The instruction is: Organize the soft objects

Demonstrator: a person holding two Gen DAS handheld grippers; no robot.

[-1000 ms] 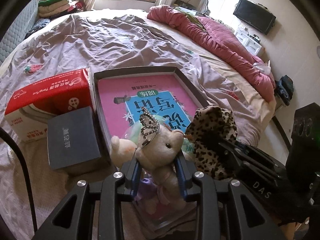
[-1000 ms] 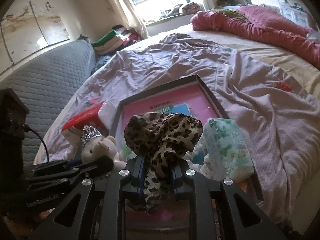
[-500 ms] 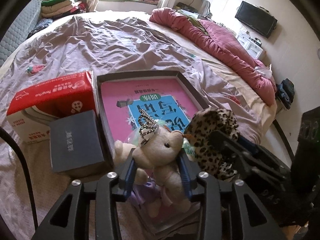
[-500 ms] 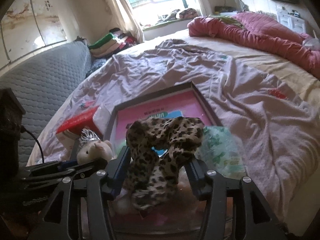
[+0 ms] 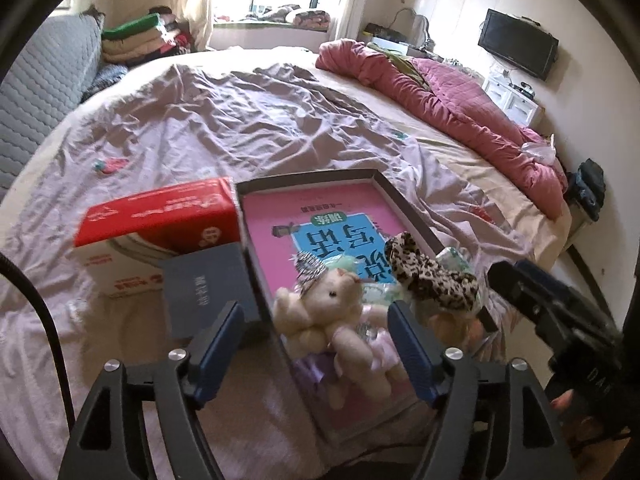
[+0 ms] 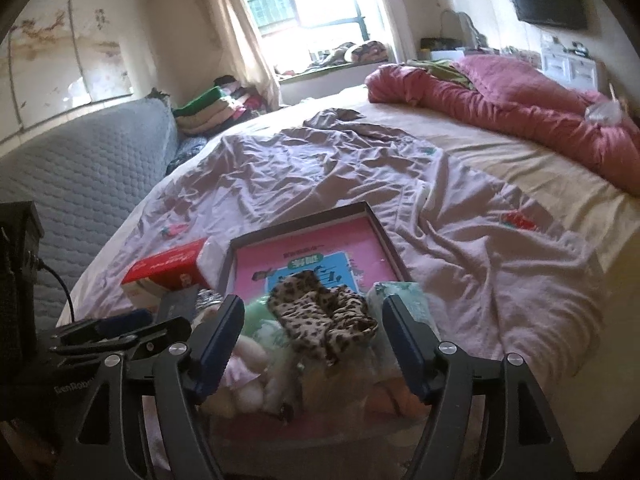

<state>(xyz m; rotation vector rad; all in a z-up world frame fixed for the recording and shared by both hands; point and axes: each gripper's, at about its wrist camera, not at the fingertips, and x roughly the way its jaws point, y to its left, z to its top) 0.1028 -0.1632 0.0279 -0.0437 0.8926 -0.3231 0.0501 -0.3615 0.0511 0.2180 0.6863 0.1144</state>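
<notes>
Plush pig [image 5: 336, 312] and leopard scrunchie [image 6: 320, 316]: lay in the shallow box [image 5: 404, 204] on the bed. Light, soft, compressible; best gripped mid-body. Left gripper [image 5: 316, 344] and right gripper [image 6: 312, 340] fingers were opening, clear of both.

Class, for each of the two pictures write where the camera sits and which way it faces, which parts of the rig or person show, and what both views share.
Left wrist: sits on the left gripper, looking down the bed at the plush toy; jaws opening clear of it; right gripper at right edge.
Right wrist: sits on the right gripper, facing the window over the leopard-print cloth; jaws opening clear of it; left gripper at left edge.
Shared: pink book, red box, bed.
</notes>
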